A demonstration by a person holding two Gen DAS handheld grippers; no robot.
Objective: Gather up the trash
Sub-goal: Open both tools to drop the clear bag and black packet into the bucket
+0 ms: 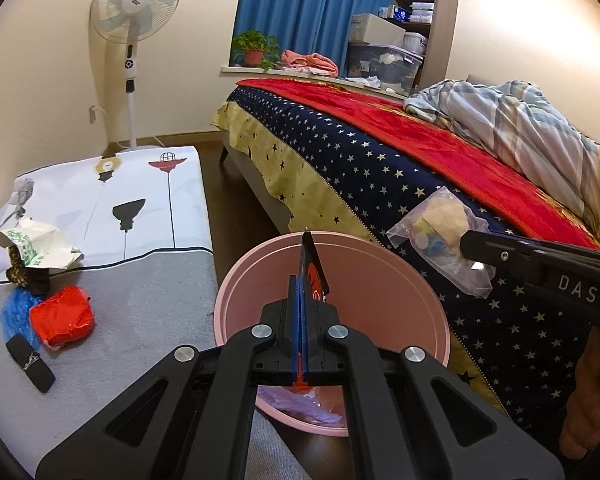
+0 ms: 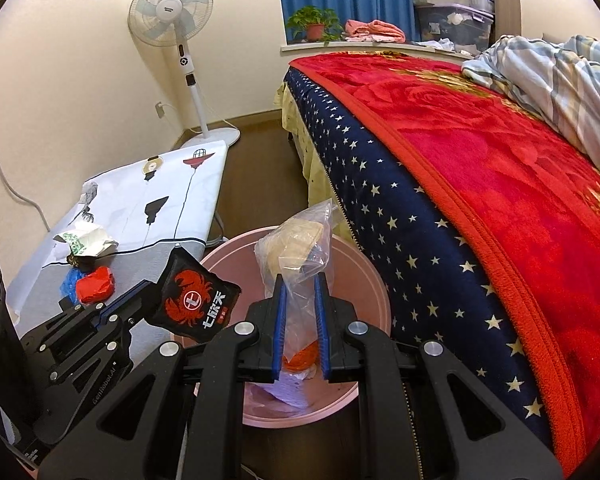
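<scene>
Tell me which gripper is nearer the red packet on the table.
Left. The left gripper, shut on a black crab packet, hangs between the red packet and the pink bin. The right gripper, holding a clear bag, is over the bin, farther off.

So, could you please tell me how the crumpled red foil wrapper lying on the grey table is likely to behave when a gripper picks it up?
The crumpled red foil wrapper is probably light for its size, being puffed, creased foil. It would likely crush under the pads rather than stay stiff. Its glossy surface may be slippery, so a pinch on a fold seems safer.
</scene>
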